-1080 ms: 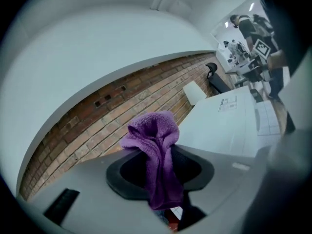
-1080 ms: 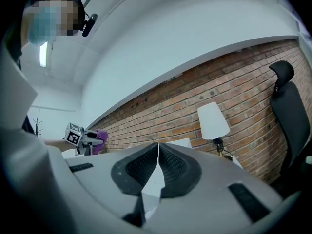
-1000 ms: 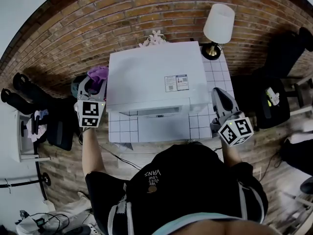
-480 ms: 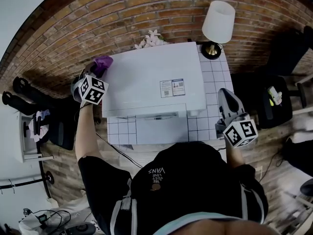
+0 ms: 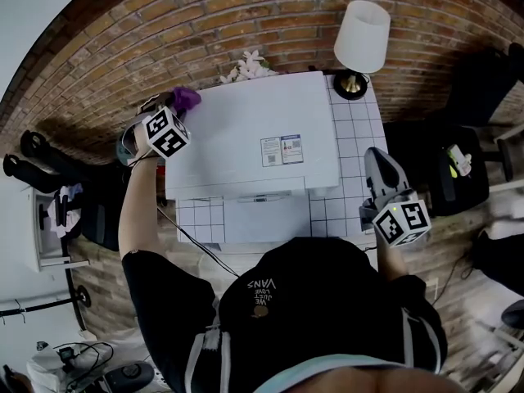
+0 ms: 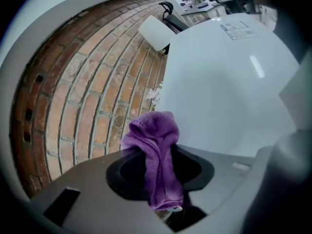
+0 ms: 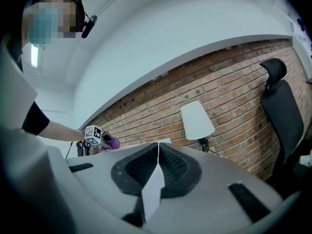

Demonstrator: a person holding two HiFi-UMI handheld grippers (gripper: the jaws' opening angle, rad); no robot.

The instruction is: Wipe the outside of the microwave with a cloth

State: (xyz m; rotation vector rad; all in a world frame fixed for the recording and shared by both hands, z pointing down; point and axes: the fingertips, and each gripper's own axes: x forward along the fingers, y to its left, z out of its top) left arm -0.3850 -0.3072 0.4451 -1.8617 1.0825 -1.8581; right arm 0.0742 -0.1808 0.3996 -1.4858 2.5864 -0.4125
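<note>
The white microwave [image 5: 254,133] stands on a small tiled table [image 5: 360,137] against the brick wall. My left gripper [image 5: 168,113] is at the microwave's back left corner, shut on a purple cloth [image 5: 185,98] that touches the top edge there. In the left gripper view the purple cloth [image 6: 156,155] hangs bunched between the jaws, with the microwave's white top [image 6: 229,87] just to its right. My right gripper [image 5: 377,174] hovers beside the microwave's right side, jaws shut on nothing. In the right gripper view the jaws [image 7: 157,172] meet and the left gripper [image 7: 97,136] with the cloth [image 7: 111,142] shows far off.
A white-shaded lamp [image 5: 362,39] stands at the table's back right corner, and pale flowers [image 5: 246,65] sit behind the microwave. A black chair [image 5: 454,170] is to the right. Dark gear [image 5: 90,207] lies on the floor at left. A cable [image 5: 192,248] runs down from the table.
My left gripper has carried the purple cloth from the microwave's left side up and back to its rear left corner. The right gripper has barely moved.
</note>
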